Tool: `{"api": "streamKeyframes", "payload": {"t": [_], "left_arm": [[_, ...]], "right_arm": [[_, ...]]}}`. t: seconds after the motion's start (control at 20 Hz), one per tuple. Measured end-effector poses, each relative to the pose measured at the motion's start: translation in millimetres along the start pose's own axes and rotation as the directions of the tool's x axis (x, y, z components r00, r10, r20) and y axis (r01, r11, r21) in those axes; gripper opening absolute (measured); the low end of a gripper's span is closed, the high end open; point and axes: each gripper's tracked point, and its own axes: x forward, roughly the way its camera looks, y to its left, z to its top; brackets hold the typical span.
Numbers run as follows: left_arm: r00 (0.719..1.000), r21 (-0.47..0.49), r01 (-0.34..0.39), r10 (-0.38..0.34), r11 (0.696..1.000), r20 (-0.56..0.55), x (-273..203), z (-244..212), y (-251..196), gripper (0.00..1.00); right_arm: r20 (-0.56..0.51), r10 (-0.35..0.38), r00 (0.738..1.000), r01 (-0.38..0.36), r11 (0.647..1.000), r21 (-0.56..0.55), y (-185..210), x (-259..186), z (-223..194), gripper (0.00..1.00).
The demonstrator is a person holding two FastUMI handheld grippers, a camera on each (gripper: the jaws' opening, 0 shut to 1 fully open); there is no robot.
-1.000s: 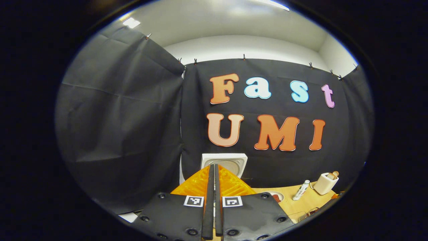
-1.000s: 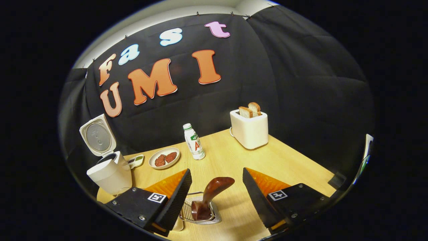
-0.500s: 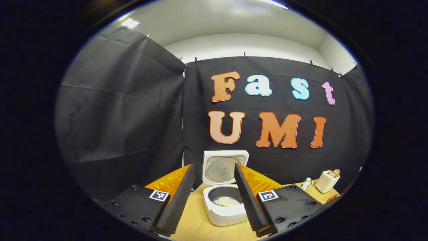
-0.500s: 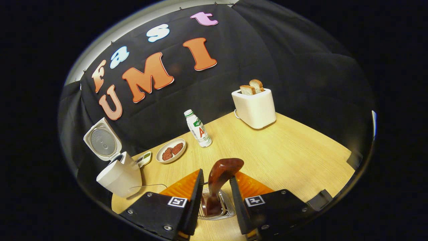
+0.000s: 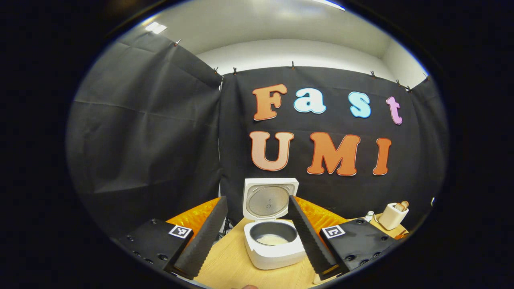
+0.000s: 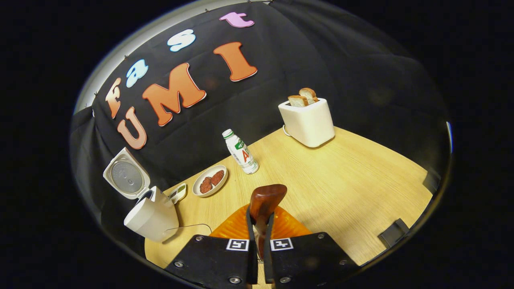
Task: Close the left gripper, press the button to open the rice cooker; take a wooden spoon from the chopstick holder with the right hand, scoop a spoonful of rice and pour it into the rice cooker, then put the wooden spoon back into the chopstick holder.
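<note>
The white rice cooker stands on the wooden table with its lid raised upright, and a little white rice lies in the pot. My left gripper is open in front of it, one finger on each side of the cooker and apart from it. In the right gripper view, my right gripper is shut on the brown handle of the wooden spoon, which sticks up between the fingers. The fingers hide the chopstick holder below. The open rice cooker sits at the left of that view.
A white toaster holding bread slices stands at the back of the table. A small bottle and a plate of brown pieces lie between it and the cooker. A dark object sits at the table's right edge.
My left gripper went from shut to open and drew back, so the open cooker now shows between its fingers. My right gripper closed around the spoon handle.
</note>
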Motion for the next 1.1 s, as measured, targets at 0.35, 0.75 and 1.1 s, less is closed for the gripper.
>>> {"api": "streamKeyframes", "payload": {"t": [0.35, 0.75, 1.1], "left_arm": [[1.0, -0.006, 0.017, -0.017, 1.0, 0.013, -1.7, 5.1, 3.7, 1.0], [0.999, -0.038, 0.039, -0.039, 0.999, 0.002, 3.9, 1.4, 9.0, 1.0], [0.998, -0.032, 0.058, -0.059, 0.998, -0.02, 5.7, -7.7, 13.8, 1.0]], "right_arm": [[0.075, -0.008, 0.997, 0.02, 0.987, -0.159, 29.5, -25.9, 29.0, 0.02], [0.203, 0.055, 0.978, 0.011, 0.951, -0.309, 84.4, -73.4, 81.9, 0.02], [0.216, 0.147, 0.965, -0.057, 0.924, -0.377, 150.5, -95.0, 79.5, 0.02]]}}
